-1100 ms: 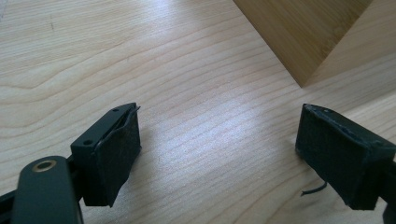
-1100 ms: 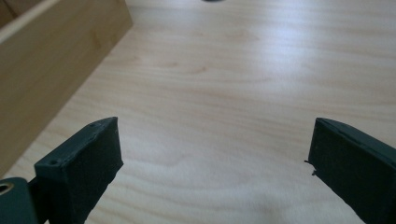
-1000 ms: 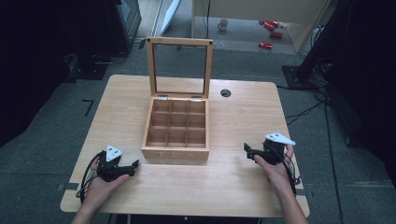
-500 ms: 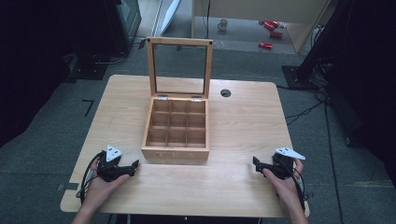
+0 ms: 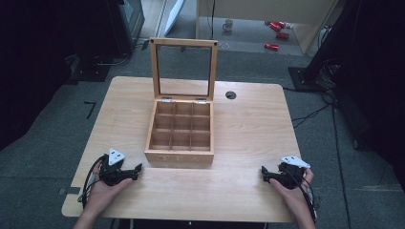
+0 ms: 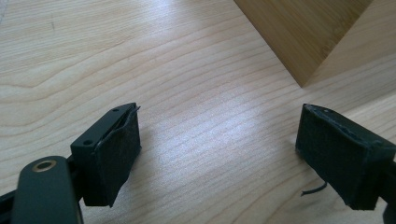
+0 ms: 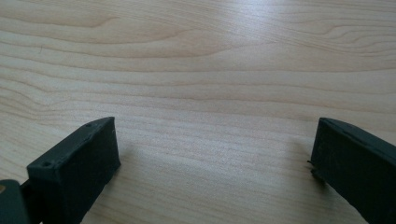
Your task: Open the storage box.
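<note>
High view: my left tool (image 5: 135, 170) and right tool (image 5: 265, 173), both spread and empty, rest on the pale wooden worktop (image 5: 248, 129) flanking the open compartmented wooden tea box (image 5: 180, 136), leaving it accessible.

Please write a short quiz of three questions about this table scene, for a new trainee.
1. True or false: the glass-paned lid of the light wooden tea box with nine compartments stands open.
2. What lies in the box's compartments? A) tea bags B) nothing visible C) spoons
3. Fill in: the left gripper and the right gripper rest on the pale wooden table with their fingers ____.

Key:
1. True; the lid stands upright behind the box.
2. B; the compartments look empty in the high view.
3. Open; each gripper view shows a wide gap over bare wood.
</note>
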Available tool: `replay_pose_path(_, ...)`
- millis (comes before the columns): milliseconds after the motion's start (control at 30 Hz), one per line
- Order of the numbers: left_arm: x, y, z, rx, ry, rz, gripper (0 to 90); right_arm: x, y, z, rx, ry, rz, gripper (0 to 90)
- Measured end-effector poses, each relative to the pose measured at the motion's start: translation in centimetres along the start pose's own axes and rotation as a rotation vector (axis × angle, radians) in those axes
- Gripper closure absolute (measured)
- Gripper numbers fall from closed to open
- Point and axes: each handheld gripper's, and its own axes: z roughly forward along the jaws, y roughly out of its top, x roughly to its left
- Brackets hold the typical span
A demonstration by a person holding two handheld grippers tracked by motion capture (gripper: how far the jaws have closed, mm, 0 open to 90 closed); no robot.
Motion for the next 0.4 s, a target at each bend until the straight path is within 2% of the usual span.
replay_pose_path(400, -0.05, 0.01, 0.02, -0.001, 0.003, -0.004, 14.1, -0.03, -0.02, -0.01, -0.001, 0.001, -0.003, 0.5)
